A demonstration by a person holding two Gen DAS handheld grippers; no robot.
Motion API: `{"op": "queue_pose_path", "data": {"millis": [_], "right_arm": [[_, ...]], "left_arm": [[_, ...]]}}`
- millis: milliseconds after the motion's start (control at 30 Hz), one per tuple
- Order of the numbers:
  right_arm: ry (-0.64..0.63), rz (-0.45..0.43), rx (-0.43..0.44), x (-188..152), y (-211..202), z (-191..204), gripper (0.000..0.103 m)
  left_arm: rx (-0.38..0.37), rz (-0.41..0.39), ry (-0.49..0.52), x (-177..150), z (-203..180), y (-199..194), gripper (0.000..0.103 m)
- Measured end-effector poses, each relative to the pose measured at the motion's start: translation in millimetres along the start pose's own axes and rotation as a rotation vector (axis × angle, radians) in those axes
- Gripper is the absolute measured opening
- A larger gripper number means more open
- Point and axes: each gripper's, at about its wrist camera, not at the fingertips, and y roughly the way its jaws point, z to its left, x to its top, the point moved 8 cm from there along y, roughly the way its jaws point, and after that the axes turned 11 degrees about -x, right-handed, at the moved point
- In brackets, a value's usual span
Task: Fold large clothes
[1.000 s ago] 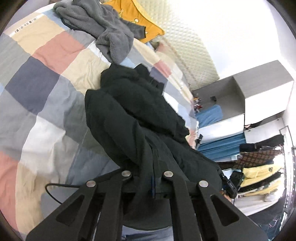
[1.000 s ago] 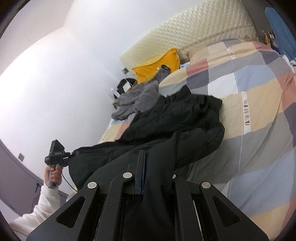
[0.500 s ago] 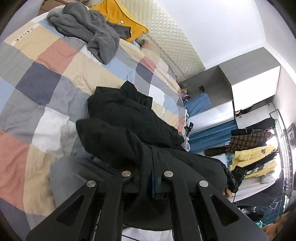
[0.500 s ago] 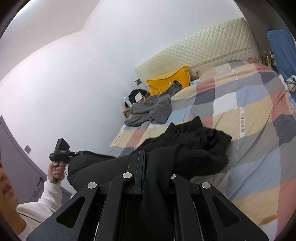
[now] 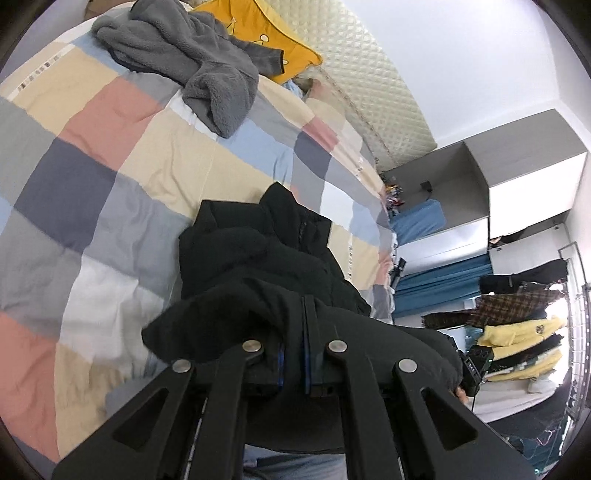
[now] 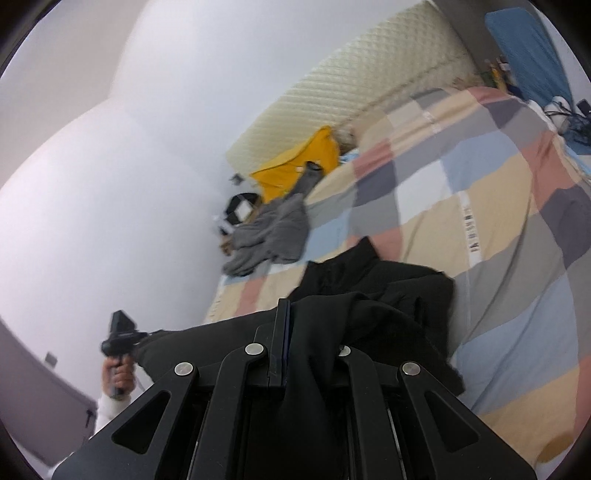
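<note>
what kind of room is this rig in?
Almost certainly a bedroom. A bed with a checked quilt and a quilted cream headboard fills both views, a yellow pillow lies at its head, and clothes hang on a rack beside grey cupboards.

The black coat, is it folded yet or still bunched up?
Bunched up. The black coat hangs crumpled between both tongs, left tongs and right tongs, its far end heaped on the checked quilt.
</note>
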Motion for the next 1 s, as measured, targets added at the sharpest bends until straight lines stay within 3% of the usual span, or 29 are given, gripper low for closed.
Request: {"op": "queue_pose_path", "data": {"millis": [167,300,400,600,1000], "right_arm": [[0.062,0.028,-0.059,27.0,49.1,-28.7,0.005],[0.139,0.055,-0.065,38.6,83.6,-48.0,0.005],[0.198,0.076,-0.084,46.4,104.7,-61.8,0.005],[0.247,0.1,-0.106,50.5,137.6,-89.5,0.005],[0.435,0.188,-0.108,37.8,203.7,-141.4,0.004]], "left_arm": [[0.059,-0.002,-0.02,33.3,14.1,31.2,0.007],[0.22,-0.03,0.021,51.7,25.2,54.0,0.008],[0.29,-0.035,0.056,57.2,27.1,66.7,0.009],[0.26,-0.053,0.026,76.5,36.6,77.7,0.01],[0.296,-0.015,-0.096,104.7,82.5,138.7,0.011]]}}
